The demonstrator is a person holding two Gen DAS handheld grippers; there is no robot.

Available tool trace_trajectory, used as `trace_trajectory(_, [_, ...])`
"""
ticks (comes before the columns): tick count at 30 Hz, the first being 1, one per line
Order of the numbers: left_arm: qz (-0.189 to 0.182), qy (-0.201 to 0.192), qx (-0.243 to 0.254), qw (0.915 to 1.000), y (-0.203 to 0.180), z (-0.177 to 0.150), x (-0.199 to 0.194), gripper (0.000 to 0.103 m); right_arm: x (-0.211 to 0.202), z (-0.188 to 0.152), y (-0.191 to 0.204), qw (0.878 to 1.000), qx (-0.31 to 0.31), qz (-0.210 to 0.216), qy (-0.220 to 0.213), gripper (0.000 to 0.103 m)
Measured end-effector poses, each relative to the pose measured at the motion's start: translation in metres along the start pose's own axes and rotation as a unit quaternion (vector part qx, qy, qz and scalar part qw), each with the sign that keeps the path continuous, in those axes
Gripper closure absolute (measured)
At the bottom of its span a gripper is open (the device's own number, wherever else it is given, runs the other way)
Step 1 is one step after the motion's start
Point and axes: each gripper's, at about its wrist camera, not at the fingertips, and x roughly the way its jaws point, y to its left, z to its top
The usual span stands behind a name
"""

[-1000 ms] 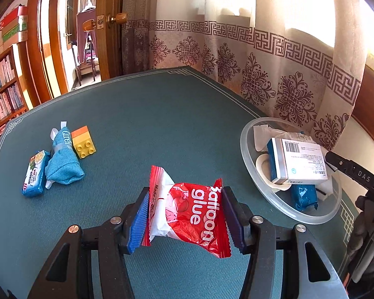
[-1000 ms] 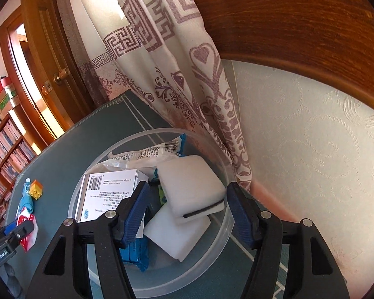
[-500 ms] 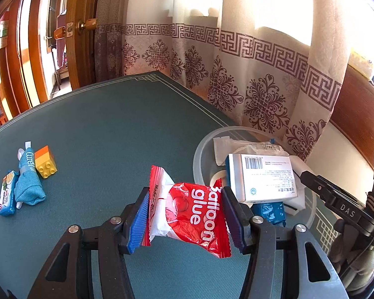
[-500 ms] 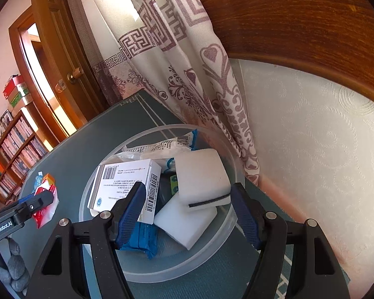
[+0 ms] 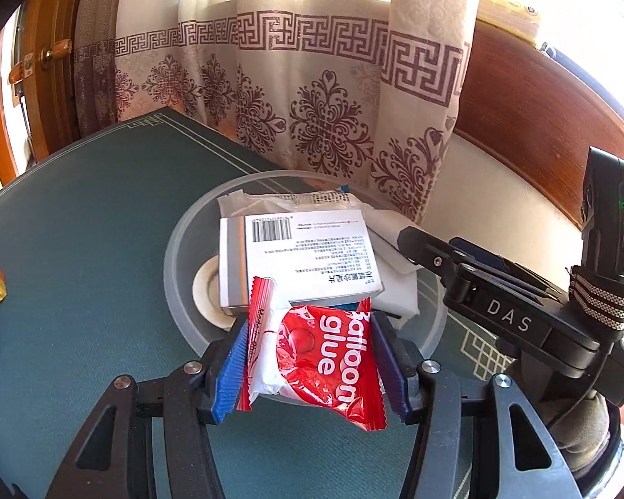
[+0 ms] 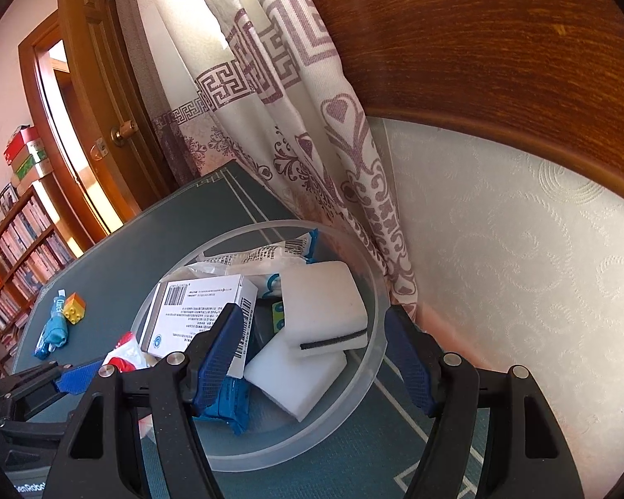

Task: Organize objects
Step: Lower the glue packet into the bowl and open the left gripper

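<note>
My left gripper (image 5: 312, 357) is shut on a red "balloon glue" packet (image 5: 316, 357) and holds it over the near rim of a clear plastic bowl (image 5: 179, 258). The bowl holds a white barcoded box (image 5: 303, 253), white sponges (image 6: 320, 307), a blue pack (image 6: 224, 403) and a plastic wrapper. My right gripper (image 6: 316, 357) is open and empty above the same bowl (image 6: 370, 370). The left gripper and red packet (image 6: 122, 355) show at the lower left of the right wrist view.
A yellow-orange toy brick (image 6: 74, 307) and a blue pouch (image 6: 54, 328) lie on the green table (image 5: 83, 216) to the left. A patterned curtain (image 5: 312, 116) and wall stand close behind the bowl. The right gripper's body (image 5: 520, 320) is at the right.
My left gripper has carried the red packet to the right, from open table to over the bowl's near rim. My right gripper has drawn back a little and stays open.
</note>
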Motion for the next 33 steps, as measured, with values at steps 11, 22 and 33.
trace_trajectory(11, [-0.020,-0.012,-0.036,0.9991,0.004,-0.004,0.017,0.016,-0.001,-0.002,-0.004,1.000,0.002,0.000,-0.002,0.031])
trace_trajectory(22, [-0.008,-0.022,-0.040,0.9989,0.012,-0.004,0.001,0.008,-0.009,-0.001,0.004,1.000,-0.007,-0.003,-0.015,0.031])
trace_trajectory(33, [0.029,-0.031,-0.036,0.9985,0.020,-0.011,-0.011,0.005,-0.017,-0.003,0.018,1.000,-0.020,0.003,-0.019,0.031])
